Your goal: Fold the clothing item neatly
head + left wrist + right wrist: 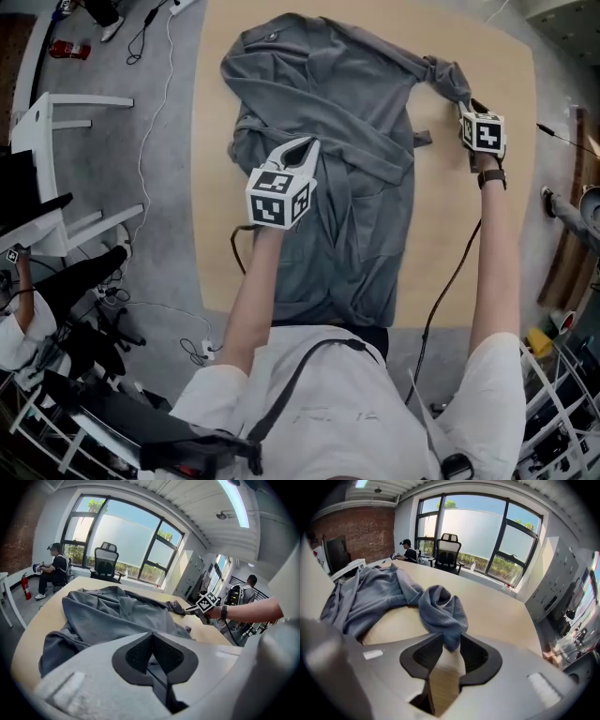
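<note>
The grey long-sleeved cloth garment (366, 216) lies in a rumpled heap along the middle of the pale round-cornered wooden table (469, 244). Its collar end is away from me and its lower edge reaches the table's near rim, just by my body. My left claw (151, 637) hangs over the garment's left side, tipped downward. Its pads are pressed together, and I see no cloth caught between them. My right claw (450, 641) is out at the far right of the table, where the bunched sleeve end (440, 609) trails off the body of the garment. The jaws stand partly drawn in around that cuff, and at their tips the cloth fills the gap and seems to touch both pads, so I take it for a pinch, though a light one. Behind the tips, bare tabletop shows through the gap. As for the fold, I judge it hardly begun: the body is creased and twisted, one fold of cloth lies slantwise across the chest, and no edge lines up with another. What remains is nearly everything: drawing the sleeve out straight, smoothing the body flat, bringing the sleeves in and folding the whole into a tidy stack.
</note>
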Action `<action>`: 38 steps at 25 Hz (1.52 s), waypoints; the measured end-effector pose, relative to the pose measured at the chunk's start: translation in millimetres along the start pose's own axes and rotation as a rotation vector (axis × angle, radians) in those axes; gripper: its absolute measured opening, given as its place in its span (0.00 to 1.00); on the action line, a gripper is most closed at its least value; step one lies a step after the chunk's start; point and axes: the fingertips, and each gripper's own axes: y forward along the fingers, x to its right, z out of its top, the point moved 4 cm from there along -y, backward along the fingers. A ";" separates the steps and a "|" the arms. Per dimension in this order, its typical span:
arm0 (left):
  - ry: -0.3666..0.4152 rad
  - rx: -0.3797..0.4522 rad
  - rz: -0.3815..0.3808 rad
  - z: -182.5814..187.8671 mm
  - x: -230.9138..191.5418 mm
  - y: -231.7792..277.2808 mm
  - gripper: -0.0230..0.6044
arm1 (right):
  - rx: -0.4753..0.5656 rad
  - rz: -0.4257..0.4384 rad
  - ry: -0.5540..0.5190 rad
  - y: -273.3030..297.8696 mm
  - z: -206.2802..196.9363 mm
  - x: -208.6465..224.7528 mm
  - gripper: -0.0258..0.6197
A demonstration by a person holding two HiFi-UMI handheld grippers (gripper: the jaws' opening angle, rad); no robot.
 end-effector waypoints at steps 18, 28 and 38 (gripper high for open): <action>-0.100 0.017 -0.049 -33.0 6.2 -68.2 0.04 | 0.206 0.193 0.244 -189.6 85.2 -3.6 0.08; -0.205 0.137 -0.031 -34.0 -24.0 -128.6 0.04 | 0.269 0.963 0.589 -289.8 159.4 -190.2 0.08; -0.330 0.217 0.075 -60.6 -78.3 -192.1 0.04 | 0.114 0.955 1.209 -199.1 28.2 -391.7 0.09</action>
